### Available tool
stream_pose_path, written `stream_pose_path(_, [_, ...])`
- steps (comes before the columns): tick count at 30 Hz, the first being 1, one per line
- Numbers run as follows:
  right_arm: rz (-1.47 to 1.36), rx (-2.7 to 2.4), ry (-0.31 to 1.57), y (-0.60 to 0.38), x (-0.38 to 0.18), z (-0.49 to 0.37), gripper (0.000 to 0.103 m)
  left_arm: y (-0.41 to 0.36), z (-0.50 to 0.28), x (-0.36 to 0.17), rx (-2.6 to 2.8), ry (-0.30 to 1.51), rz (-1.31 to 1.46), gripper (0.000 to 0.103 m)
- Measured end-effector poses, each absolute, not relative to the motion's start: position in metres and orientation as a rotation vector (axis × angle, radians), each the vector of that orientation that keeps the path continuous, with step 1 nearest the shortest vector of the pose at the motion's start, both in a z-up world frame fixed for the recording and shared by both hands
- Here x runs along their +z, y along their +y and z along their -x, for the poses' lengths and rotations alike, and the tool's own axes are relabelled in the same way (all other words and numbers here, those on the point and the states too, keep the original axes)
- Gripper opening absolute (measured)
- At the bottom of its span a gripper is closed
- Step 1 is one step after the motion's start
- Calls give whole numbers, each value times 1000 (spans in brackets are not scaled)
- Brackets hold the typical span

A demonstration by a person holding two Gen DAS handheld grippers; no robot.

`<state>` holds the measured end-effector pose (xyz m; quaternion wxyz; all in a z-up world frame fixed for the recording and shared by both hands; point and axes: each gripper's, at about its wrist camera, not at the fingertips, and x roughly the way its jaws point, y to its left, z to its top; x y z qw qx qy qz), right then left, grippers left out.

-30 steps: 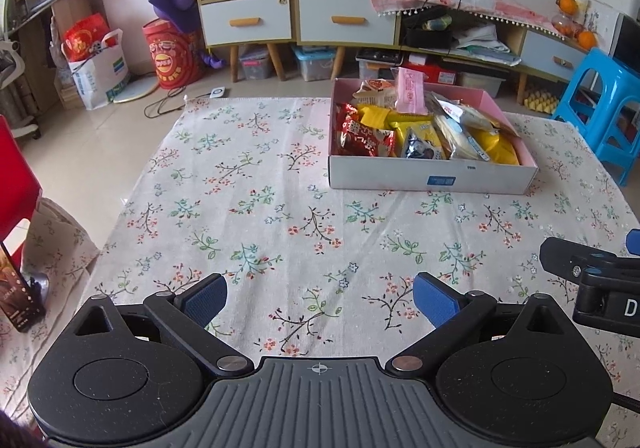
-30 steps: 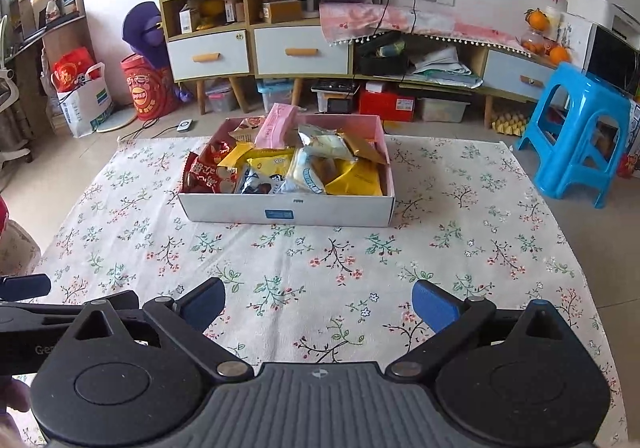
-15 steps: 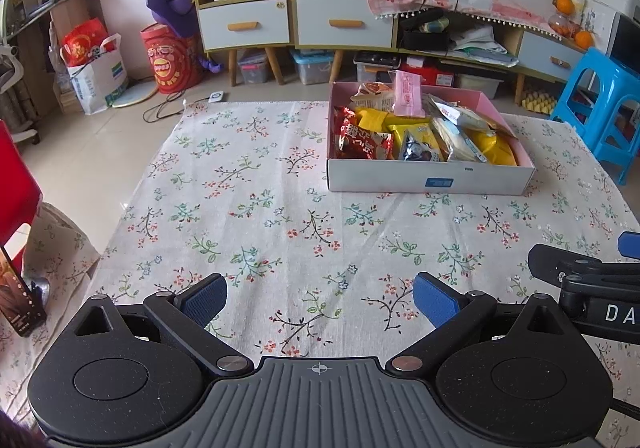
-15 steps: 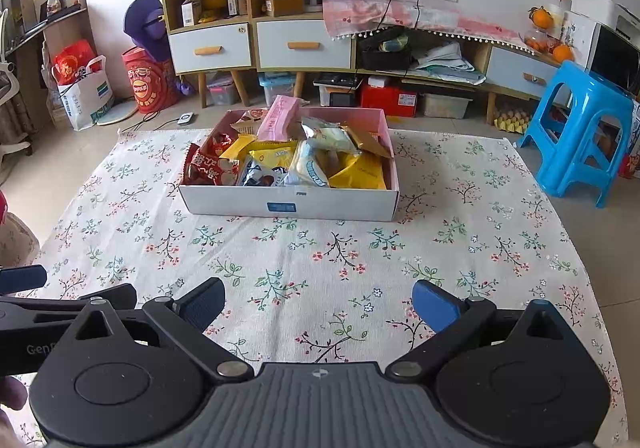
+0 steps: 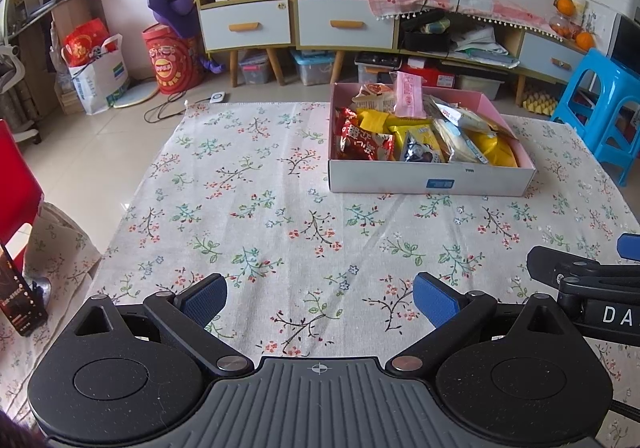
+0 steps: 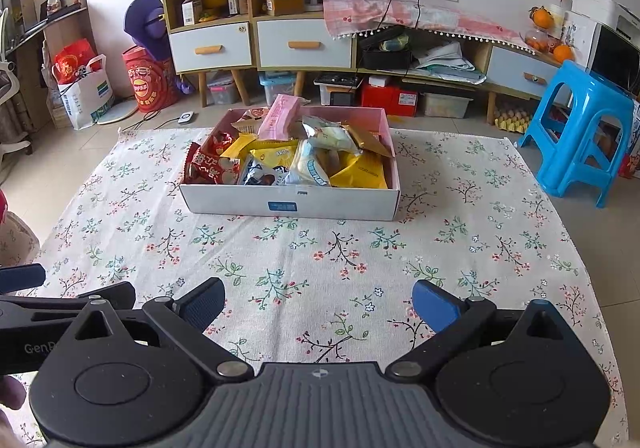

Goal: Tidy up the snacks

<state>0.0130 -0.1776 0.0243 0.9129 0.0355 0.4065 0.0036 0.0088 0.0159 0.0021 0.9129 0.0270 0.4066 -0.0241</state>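
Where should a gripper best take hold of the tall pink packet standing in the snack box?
Probably its upper end, from above: the tall pink snack packet leans upright above the other wrappers in the white-walled cardboard box, so only that end is exposed.

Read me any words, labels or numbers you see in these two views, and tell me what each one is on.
"DA", cut off by the frame edge: right tongs' body.
"GenR", partly hidden: left tongs' body.
"ARD", partly covered: yellow snack packet.
Large white characters, not legible: red snack packet.
Blue label, too small: box.
Red drum print: blurred.
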Motion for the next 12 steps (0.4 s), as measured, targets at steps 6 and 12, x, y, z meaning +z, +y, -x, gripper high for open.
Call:
stream_pose_path(6, [-73,7,838,-177,24,-13,93,16,-9,2,-49,838,-57,100])
stream_pose_path(12, [-74,8,840,-177,23,-13,93,17,-9,1,-49,831,-65,100])
